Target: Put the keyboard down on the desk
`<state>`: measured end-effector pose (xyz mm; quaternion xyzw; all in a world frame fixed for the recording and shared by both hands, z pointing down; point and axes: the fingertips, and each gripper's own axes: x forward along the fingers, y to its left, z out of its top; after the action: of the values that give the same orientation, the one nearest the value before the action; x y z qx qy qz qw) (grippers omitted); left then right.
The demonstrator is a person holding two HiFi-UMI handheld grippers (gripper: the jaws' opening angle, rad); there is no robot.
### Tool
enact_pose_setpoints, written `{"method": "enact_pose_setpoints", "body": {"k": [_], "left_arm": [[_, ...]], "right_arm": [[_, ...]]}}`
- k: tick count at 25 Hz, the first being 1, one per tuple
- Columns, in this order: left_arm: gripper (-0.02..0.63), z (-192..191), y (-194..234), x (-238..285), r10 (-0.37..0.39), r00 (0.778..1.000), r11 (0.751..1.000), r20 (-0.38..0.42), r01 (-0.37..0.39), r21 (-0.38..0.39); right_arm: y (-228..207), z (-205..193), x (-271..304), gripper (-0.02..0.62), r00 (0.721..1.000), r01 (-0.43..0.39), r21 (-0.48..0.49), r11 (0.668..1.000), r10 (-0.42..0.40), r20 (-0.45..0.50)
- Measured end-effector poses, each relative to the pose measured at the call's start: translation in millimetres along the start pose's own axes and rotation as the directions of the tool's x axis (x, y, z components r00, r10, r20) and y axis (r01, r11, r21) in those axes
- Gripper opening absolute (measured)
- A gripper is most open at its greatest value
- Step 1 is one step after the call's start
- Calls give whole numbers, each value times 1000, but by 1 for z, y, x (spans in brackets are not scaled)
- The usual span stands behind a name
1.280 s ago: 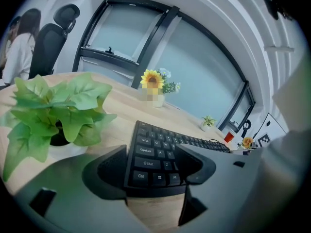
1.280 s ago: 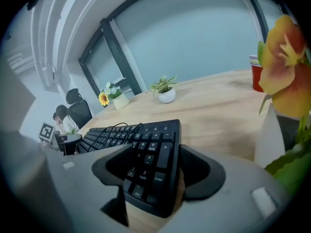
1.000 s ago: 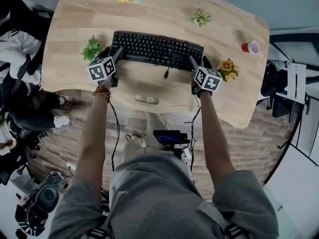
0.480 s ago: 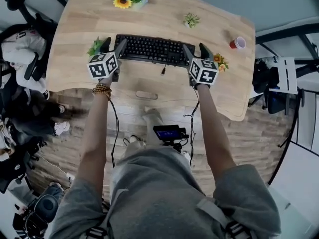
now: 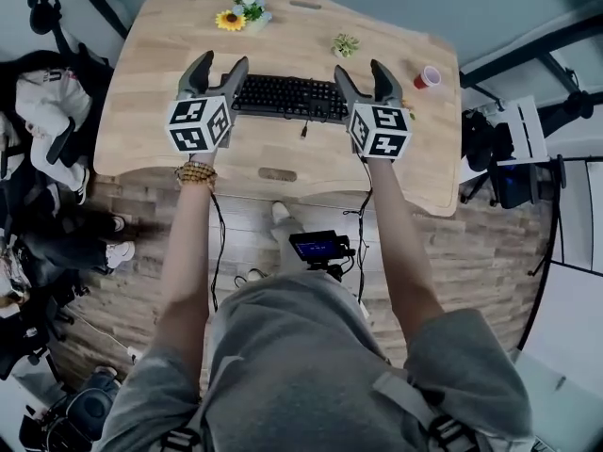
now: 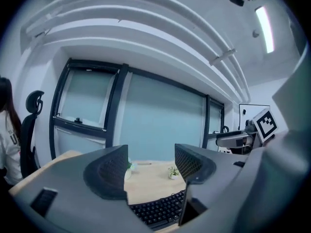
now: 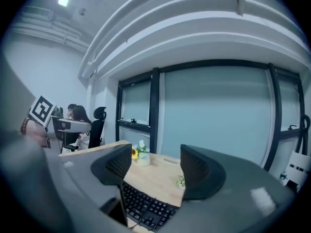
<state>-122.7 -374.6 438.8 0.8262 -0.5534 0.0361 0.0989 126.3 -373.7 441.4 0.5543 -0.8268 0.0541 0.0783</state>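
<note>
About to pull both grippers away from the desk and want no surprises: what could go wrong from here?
The keyboard lies flat on the desk; both jaws stand open, empty.
1. The left gripper and right gripper hover over its ends; dipping could nudge it.
2. Its loose cable at the front could snag.
3. The red cup stands near the right gripper; a sideways swing might tip it.
</note>
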Motion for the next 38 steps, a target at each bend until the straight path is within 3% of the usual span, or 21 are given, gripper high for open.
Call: {"method": "enact_pose_setpoints", "body": {"k": [4,11,17,21,27,33,38], "left_arm": [[295,32,-26,-25,-24,998,997,56,20,77],[295,77,-56,-82,-52,986,990,158,30,140],[293,103,-88,-137,-71,965,979,253,19,203],[277,88,-105,-178,-75,955,981,289,18,194],[204,42,-122,-238,-73,961,983,265,24,181],[102,5,-131,-293,-21,967,987,254,-20,157],[69,-21,-142,-326,-14,975,989,223,-20,150]], "right_arm": [[21,39,-29,322,996,-1,-31,1000,4,85],[67,95,-86,322,977,-8,-90,996,27,213],[109,118,-140,322,959,-26,-131,991,61,276],[137,99,-172,305,962,-56,-139,989,91,259],[185,48,-218,259,973,-78,-116,990,101,209],[226,7,-269,232,980,-90,-77,993,102,170],[241,-25,-303,191,988,-69,-40,997,74,139]]}}
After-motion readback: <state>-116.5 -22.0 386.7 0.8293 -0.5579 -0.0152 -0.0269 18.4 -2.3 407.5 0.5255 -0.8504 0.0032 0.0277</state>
